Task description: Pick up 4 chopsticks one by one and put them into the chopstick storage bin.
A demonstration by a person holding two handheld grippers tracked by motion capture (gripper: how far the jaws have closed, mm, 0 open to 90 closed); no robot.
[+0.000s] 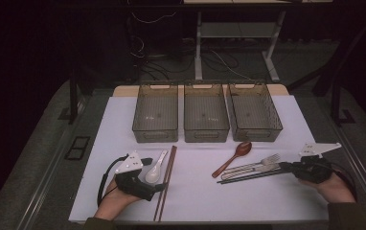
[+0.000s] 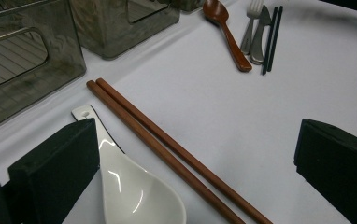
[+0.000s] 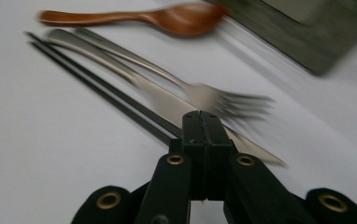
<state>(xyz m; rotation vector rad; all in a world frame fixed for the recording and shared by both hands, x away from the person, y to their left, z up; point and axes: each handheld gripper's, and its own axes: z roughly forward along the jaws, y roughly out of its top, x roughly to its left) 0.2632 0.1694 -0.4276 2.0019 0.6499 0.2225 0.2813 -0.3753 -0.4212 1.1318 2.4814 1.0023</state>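
In the high view, three smoky plastic bins stand side by side across the upper middle of the white desk. At lower left, the left gripper lies low over the desk, just beside a white ceramic spoon and a pair of brown chopsticks that run up toward the bins. At right of centre lie a wooden spoon, a fork, a knife and black chopsticks; the right gripper sits at their right-hand ends.

In the left gripper view, the jaws stand wide apart — one at lower left, the other at the right edge. The white ceramic spoon lies against the lower-left jaw, and the brown chopsticks cross diagonally between the jaws. Nothing is held.

In the right gripper view, blurred, the jaws are pressed together at lower centre, with their tip over the near ends of the black chopsticks and the knife — whether they pinch either one cannot be told. The fork lies just beyond, the wooden spoon at the top.
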